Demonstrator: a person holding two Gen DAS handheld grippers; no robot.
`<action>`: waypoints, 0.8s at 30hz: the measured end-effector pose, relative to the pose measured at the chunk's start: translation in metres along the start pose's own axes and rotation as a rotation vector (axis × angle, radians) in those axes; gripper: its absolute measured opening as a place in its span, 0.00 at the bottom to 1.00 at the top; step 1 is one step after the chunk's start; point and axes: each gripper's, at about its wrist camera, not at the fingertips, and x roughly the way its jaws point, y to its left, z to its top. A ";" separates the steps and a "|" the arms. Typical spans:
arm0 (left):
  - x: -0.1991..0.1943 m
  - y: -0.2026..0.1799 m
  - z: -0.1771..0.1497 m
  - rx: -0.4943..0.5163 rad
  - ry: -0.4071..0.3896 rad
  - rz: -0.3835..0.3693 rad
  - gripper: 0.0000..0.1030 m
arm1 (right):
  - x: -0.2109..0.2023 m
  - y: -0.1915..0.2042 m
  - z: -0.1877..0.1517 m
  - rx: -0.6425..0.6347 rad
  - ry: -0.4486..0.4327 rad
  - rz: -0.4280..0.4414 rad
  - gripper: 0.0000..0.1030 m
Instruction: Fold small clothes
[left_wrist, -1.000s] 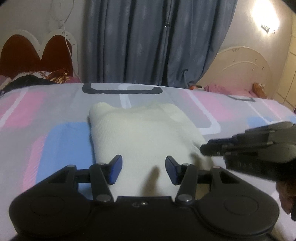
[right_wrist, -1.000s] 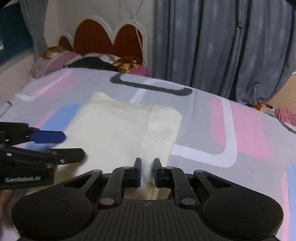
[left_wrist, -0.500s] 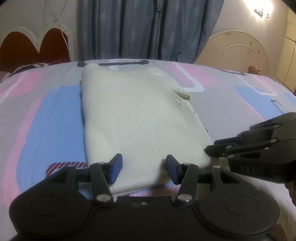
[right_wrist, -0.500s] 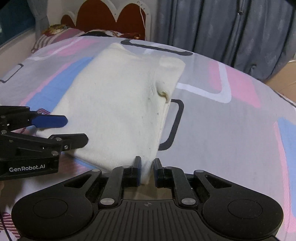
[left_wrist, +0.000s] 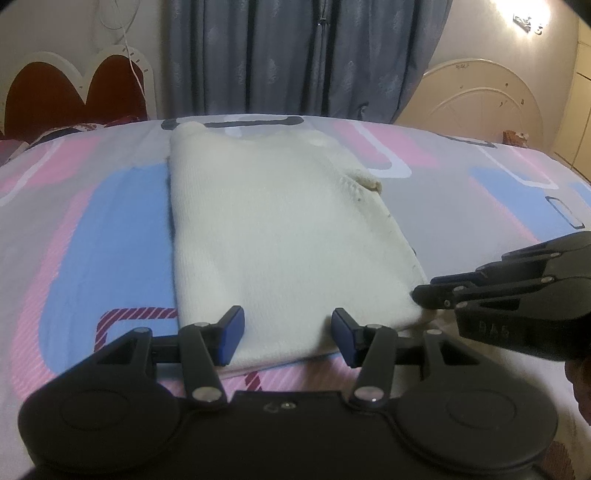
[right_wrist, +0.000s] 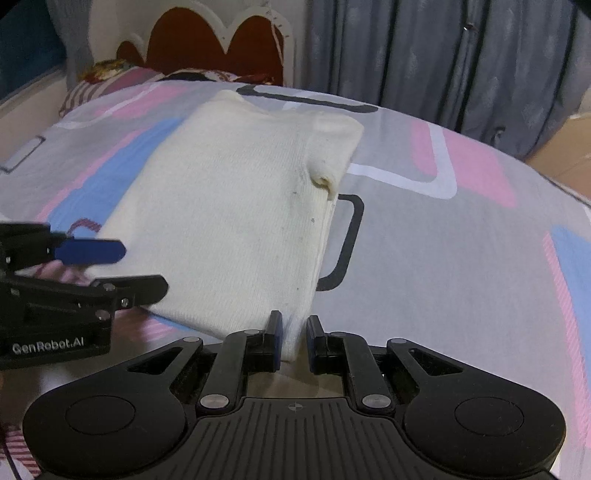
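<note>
A cream knitted garment (left_wrist: 288, 229) lies flat on the bed, folded to a long rectangle with a sleeve tucked in on its right side. Over its near hem, my left gripper (left_wrist: 287, 334) is open, its blue pads standing wide apart with the cloth lying loose between them. My right gripper (right_wrist: 294, 338) is shut on the garment's (right_wrist: 236, 206) near right corner, a thin pinch of cloth between the pads. The left wrist view shows the right gripper (left_wrist: 424, 291) at that corner from the side. In the right wrist view the left gripper (right_wrist: 142, 269) enters from the left, fingers apart.
The bedsheet (left_wrist: 110, 240) has pink, blue and grey blocks. A red heart-shaped headboard (left_wrist: 74, 92) and pillows (right_wrist: 110, 85) are at the far left, grey curtains (left_wrist: 295, 55) behind. A second white headboard (left_wrist: 480, 103) stands at the far right. A hand (left_wrist: 580, 384) shows at the right edge.
Both grippers sank and drew toward the near side with the hem. The garment, bunched and short a second ago, now lies stretched flat. Hardly anything moved in the last half second.
</note>
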 end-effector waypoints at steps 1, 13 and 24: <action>0.000 -0.001 0.000 0.000 0.000 0.002 0.50 | 0.000 -0.001 0.000 0.006 0.000 0.003 0.11; -0.049 -0.019 -0.009 0.026 -0.085 0.102 0.96 | -0.026 -0.003 0.002 0.039 -0.035 0.005 0.44; -0.203 -0.056 -0.056 -0.031 -0.196 0.162 1.00 | -0.187 -0.006 -0.074 0.107 -0.176 0.035 0.97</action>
